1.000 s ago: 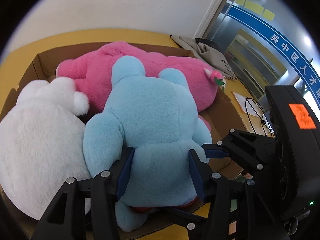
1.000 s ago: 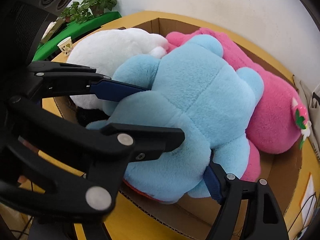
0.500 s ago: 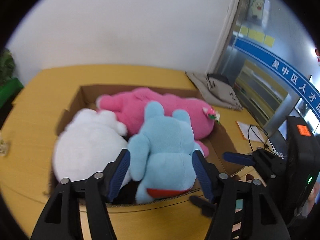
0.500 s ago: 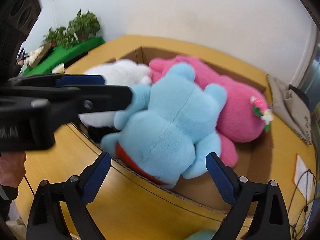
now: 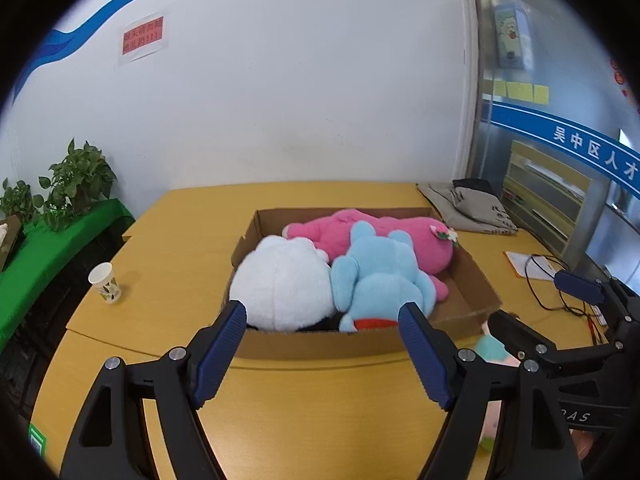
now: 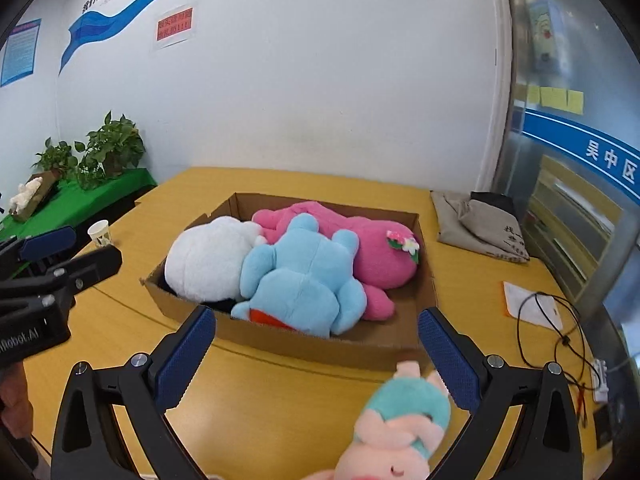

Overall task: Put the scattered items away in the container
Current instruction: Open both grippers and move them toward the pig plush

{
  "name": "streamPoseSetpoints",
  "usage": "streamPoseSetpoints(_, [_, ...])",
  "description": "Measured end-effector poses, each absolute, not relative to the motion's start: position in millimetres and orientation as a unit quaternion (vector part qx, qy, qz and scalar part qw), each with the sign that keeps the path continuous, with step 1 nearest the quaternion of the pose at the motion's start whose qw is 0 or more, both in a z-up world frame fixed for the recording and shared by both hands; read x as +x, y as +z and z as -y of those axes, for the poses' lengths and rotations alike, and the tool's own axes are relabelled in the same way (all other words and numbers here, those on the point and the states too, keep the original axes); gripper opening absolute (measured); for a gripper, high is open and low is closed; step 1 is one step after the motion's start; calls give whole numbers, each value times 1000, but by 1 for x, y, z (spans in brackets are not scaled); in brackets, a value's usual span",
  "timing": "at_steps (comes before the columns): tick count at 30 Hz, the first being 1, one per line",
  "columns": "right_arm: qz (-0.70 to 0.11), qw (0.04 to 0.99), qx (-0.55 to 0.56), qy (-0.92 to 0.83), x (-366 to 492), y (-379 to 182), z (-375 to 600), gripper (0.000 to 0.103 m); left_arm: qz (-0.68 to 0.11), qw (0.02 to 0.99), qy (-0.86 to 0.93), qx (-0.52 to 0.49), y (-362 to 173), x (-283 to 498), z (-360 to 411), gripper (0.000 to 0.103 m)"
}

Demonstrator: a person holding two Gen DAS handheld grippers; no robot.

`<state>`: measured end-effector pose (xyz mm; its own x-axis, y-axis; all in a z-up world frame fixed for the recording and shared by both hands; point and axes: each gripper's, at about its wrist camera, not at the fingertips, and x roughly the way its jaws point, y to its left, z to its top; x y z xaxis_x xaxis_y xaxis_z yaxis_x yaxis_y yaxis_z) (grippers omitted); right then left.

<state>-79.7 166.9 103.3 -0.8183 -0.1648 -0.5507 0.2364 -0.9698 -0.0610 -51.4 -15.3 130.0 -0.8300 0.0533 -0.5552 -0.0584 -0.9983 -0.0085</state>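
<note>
Centre frame, your box (image 6: 280,336) holds three plushes – white (image 6: 208,256), blue (image 6: 304,276), pink (image 6: 376,248) – lying packed together; a pink-and-teal doll (image 6: 400,420) lies outside, lower right.

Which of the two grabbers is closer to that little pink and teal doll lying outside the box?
The right gripper. The doll lies just below its open fingers, by the right one. The left gripper, also open, faces the box, with the doll off to its right.
</note>
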Motion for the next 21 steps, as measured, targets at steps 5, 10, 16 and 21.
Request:
streamPoseSetpoints(5, [-68,93,291,-950,-63,97,-162,103,-3,37,955,-296,125,-39,15,78])
streamPoseSetpoints(10, [-62,86,289,-952,-53,98,-165,103,3,44,954,-296,124,-34,13,78])
streamPoseSetpoints(16, [-66,82,293,-950,-54,95,-170,103,0,47,953,-300,120,-36,7,78])
streamPoseSetpoints(21, [-64,82,298,-949,-59,90,-174,103,-2,53,951,-305,115,-42,4,78])
